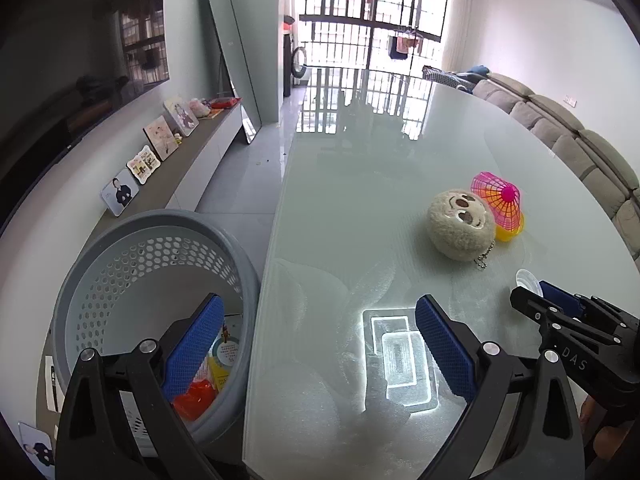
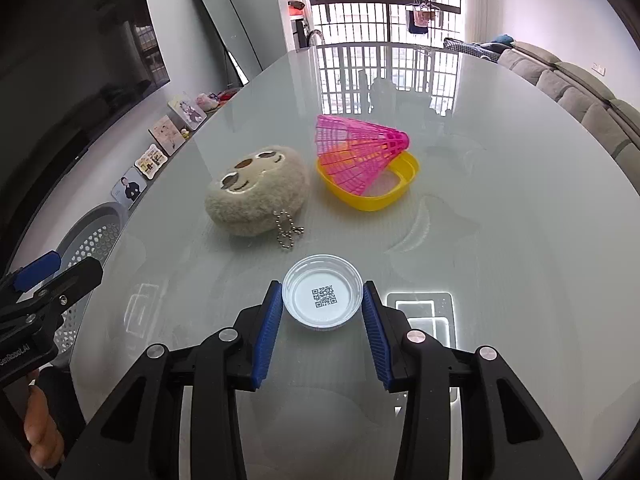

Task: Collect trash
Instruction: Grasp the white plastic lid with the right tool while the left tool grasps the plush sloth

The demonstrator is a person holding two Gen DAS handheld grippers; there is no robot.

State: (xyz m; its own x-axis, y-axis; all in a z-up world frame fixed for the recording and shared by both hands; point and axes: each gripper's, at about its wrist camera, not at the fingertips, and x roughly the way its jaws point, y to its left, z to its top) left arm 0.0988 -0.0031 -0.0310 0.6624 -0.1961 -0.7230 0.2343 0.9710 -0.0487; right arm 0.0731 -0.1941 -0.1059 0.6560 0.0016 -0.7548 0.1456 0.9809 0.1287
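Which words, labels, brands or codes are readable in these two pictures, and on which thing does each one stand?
"DAS": on the black body of the right gripper, seen from the left wrist.
"GenRobot.AI", first letter cut off: on the body of the left gripper.
QR code, no words: inside the white lid between the right gripper's pads.
Printed packets in the grey basket: too small to read.
Photo cards on the shelf: unreadable.

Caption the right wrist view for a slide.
Right claw shut on a white lid on the glass table.
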